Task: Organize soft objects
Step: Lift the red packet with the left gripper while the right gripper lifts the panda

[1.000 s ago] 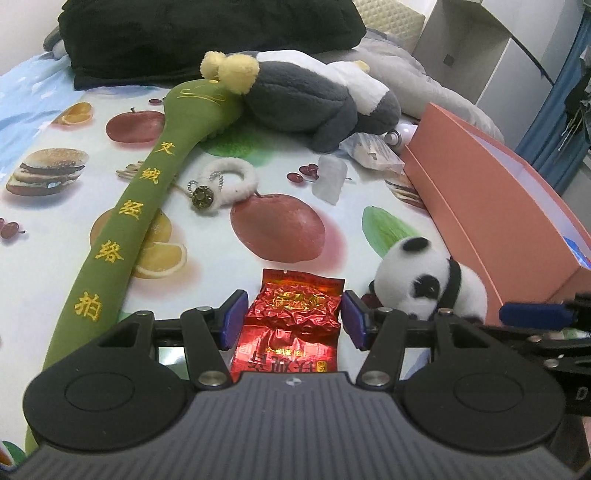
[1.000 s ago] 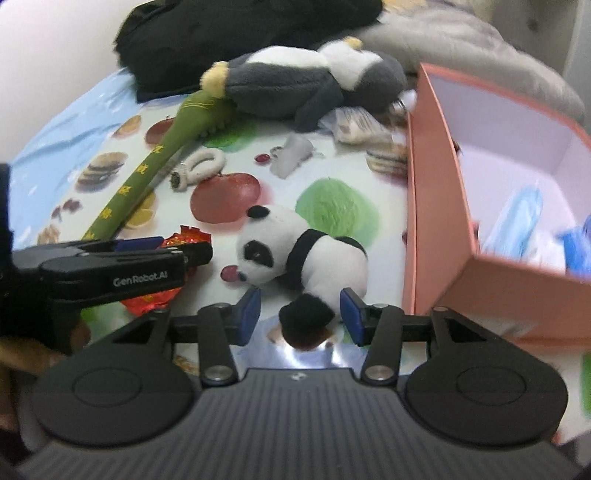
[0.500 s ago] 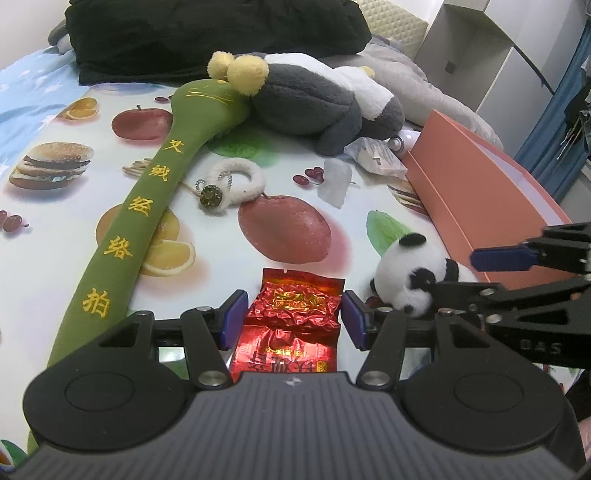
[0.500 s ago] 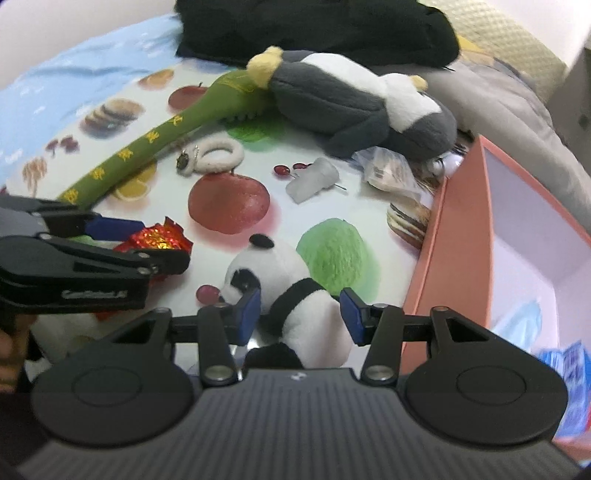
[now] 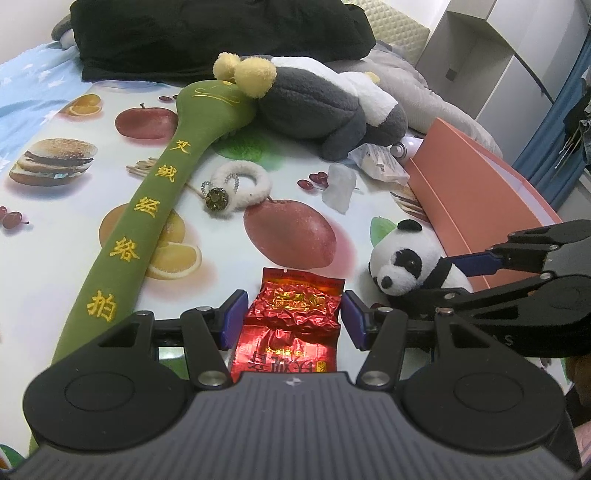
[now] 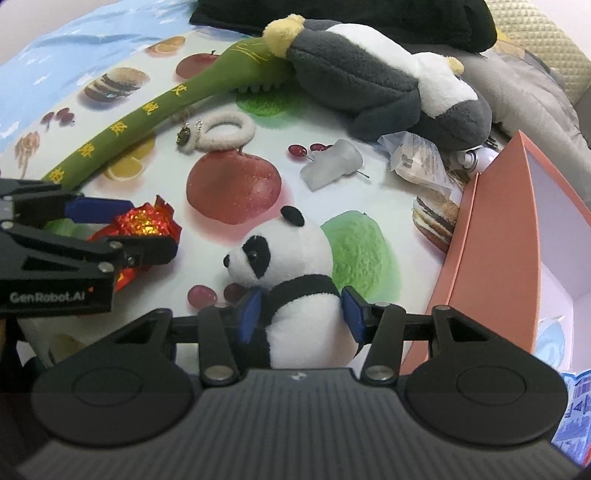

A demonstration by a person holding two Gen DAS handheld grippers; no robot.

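A small panda plush [image 6: 291, 280] lies on the fruit-print sheet, its body between the open fingers of my right gripper [image 6: 299, 314]; it also shows in the left wrist view [image 5: 410, 266]. A red foil packet [image 5: 291, 317] lies between the open fingers of my left gripper [image 5: 291, 319], also in the right wrist view [image 6: 144, 225]. A long green plush massage stick [image 5: 159, 206], a grey-and-white plush penguin [image 5: 325, 103] and a white fluffy hair tie [image 5: 240, 182] lie farther back.
An open orange box [image 5: 476, 192] stands at the right, with blue packets inside [image 6: 576, 398]. A clear plastic piece [image 6: 328, 166], a crumpled wrapper [image 6: 417, 158] and a black garment [image 5: 221, 33] lie beyond. A grey pillow [image 5: 424, 96] is behind the penguin.
My right gripper has moved forward and lower around the panda, so its fingers now flank the body. The left gripper has stayed around the red packet.
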